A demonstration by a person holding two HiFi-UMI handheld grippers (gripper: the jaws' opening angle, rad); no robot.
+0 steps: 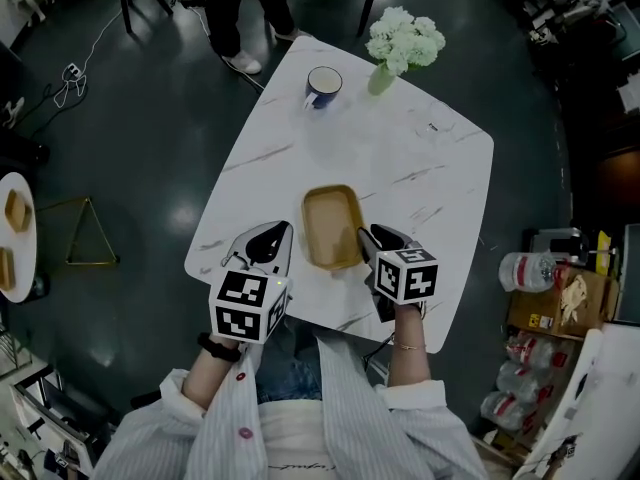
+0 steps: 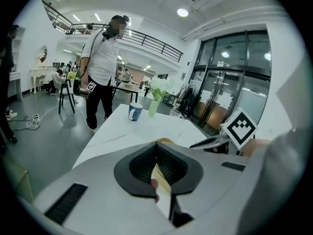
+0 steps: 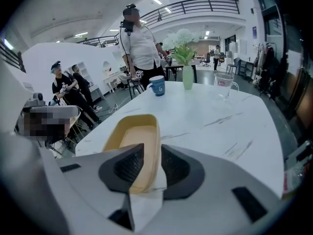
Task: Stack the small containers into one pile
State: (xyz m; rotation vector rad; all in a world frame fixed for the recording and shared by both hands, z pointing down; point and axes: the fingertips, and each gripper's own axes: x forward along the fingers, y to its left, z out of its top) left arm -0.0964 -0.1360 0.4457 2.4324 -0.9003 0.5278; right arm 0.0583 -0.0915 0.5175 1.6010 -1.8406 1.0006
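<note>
Container: one shallow yellow container [image 1: 332, 230] was recorded at the near part of the white marbled worktop [image 1: 430, 158], between the two grippers.
Left gripper: the left gripper [image 1: 286, 230] was held at the container's left long side, pointed away from the person.
Left jaws: these were seen drawn almost together, with a thin yellow strip of the container's wall caught in the narrow slit between them.
Right gripper: the right gripper [image 3: 152, 153] was placed at the container's right long side, toward its near corner.
Right jaws: these were set astride the right wall, one pad inside the container and one outside, both closed against it.
Lift: whether the container rested on the worktop or was raised off it could not be determined.
Far end: a blue mug [image 1: 323, 86] and a green vase of white flowers [image 1: 400, 40] were noted well apart from the container.
</note>
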